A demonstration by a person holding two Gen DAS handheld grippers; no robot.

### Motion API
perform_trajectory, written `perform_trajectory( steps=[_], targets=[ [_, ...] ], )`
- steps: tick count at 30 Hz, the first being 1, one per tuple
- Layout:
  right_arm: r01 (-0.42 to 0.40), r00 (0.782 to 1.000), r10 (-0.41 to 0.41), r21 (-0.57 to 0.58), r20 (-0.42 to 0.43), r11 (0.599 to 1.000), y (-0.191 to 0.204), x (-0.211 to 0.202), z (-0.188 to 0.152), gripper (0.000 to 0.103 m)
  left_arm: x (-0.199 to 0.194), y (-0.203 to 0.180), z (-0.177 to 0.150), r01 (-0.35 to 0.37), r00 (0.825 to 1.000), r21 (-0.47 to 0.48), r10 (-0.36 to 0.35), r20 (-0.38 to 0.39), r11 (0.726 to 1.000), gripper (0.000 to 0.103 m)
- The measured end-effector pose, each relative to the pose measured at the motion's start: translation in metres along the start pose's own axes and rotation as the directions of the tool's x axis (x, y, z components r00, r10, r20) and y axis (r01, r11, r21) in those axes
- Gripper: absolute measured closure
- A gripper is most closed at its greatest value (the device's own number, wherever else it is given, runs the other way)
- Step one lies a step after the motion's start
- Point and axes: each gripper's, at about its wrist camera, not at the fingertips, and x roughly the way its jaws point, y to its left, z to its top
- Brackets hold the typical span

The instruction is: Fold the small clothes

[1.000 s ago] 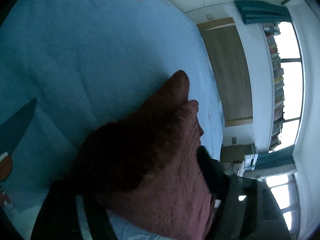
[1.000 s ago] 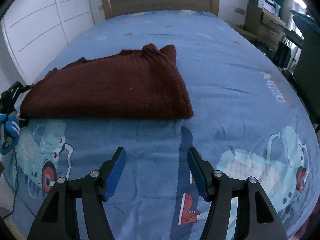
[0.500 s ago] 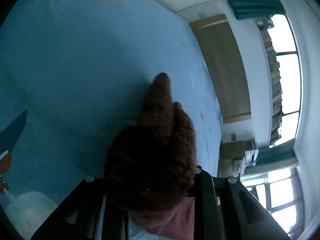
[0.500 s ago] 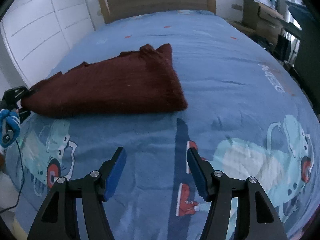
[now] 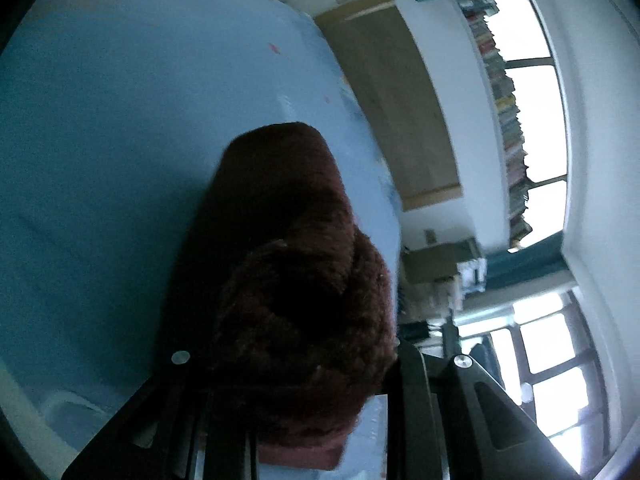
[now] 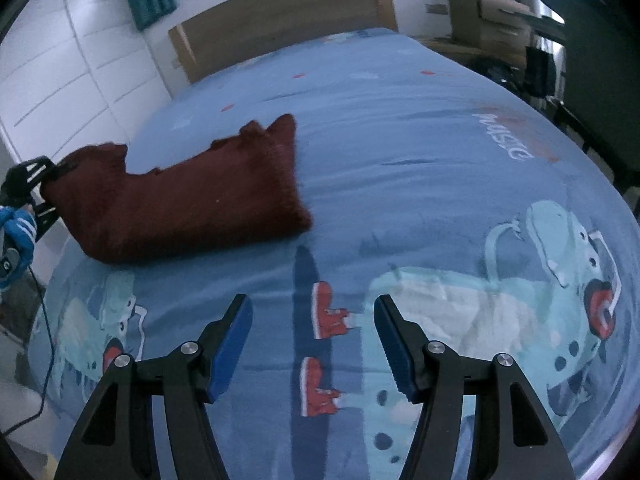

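Observation:
A dark red knitted sweater [image 6: 192,204] lies on the blue bedspread [image 6: 420,168], folded, with its left end lifted. My left gripper [image 6: 38,178] is shut on that left end and holds it up off the bed. In the left wrist view the sweater [image 5: 288,280] fills the space between the jaws and hides the fingertips. My right gripper [image 6: 312,344] is open and empty, hovering over the bedspread in front of the sweater, well short of it.
A wooden headboard [image 6: 280,12] stands at the far end of the bed. White wardrobe doors [image 6: 60,80] are on the left. Boxes and a dark chair [image 6: 560,40] stand at the right. A cable [image 6: 40,320] hangs off the bed's left edge.
My left gripper has lifted the sweater's left end and carried it inward, bunching the cloth. My right gripper has drawn back and risen slightly, still open.

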Motion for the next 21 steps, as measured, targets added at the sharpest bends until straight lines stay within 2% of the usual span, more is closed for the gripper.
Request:
perform_trajectory(
  steps=[6, 10, 13, 14, 18, 21],
  targets=[
    [0.005, 1.000, -0.006, 0.043, 0.017, 0.999, -0.023, -0.009, -0.005, 0.038, 0.047, -0.050, -0.033, 0.074, 0.993, 0.046, -0.069, -0.099, 0.996, 0.085],
    [0.023, 0.999, -0.025, 0.073, 0.027, 0.997, -0.043, -0.018, -0.008, 0.038, 0.089, -0.069, -0.066, 0.075, 0.980, 0.072, -0.060, -0.188, 0.995, 0.085],
    [0.036, 0.999, -0.039, 0.092, 0.034, 0.995, -0.057, -0.023, -0.010, 0.038, 0.117, -0.078, -0.097, 0.015, 0.968, 0.162, 0.026, -0.248, 0.987, 0.085],
    [0.038, 0.999, -0.042, 0.098, 0.035, 0.994, -0.060, -0.024, -0.011, 0.038, 0.128, -0.079, -0.112, -0.022, 0.960, 0.221, 0.082, -0.268, 0.975, 0.085],
    [0.046, 0.998, -0.050, 0.129, 0.031, 0.991, -0.076, -0.026, -0.017, 0.038, 0.148, -0.078, -0.154, -0.097, 0.931, 0.361, 0.213, -0.298, 0.927, 0.085],
    [0.043, 0.998, -0.048, 0.147, 0.029, 0.988, -0.083, -0.027, -0.022, 0.038, 0.151, -0.084, -0.172, -0.127, 0.924, 0.430, 0.264, -0.276, 0.894, 0.085]
  ],
)
